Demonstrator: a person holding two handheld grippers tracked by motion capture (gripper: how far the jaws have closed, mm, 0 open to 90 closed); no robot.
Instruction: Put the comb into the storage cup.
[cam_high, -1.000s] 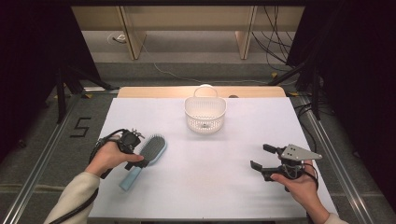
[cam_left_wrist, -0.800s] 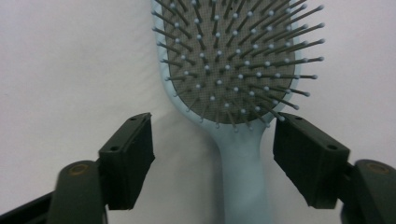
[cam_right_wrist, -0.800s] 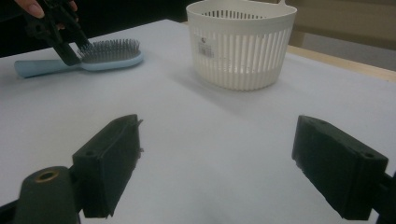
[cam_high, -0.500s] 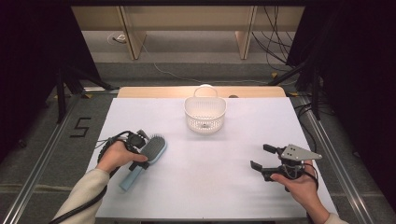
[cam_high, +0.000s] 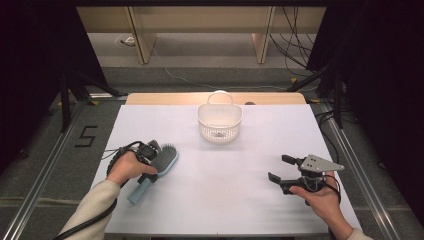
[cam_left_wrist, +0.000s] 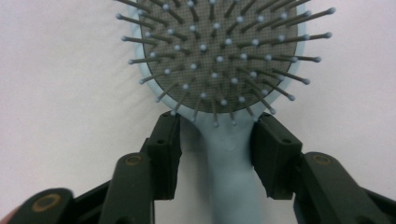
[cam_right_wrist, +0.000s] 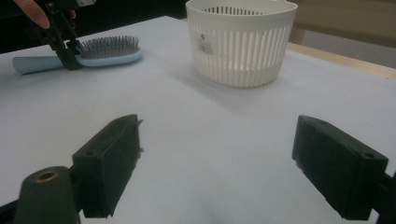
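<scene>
Bright even light, dark surroundings, soft shadows

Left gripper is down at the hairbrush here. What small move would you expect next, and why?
Probably closing the left gripper on the hairbrush. Its jaws straddle the neck where the handle meets the bristle head, with gaps on both sides, and the brush lies flat on the table. The right gripper waits open.

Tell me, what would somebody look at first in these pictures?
Probably the pale blue plastic hairbrush with grey bristles, lying bristles-up on the left of the white table, with the left hand-held gripper open astride its neck. Next, the white slotted plastic basket with a handle standing at the table's far middle. The right hand-held gripper hangs wide open over bare table on the right.
</scene>
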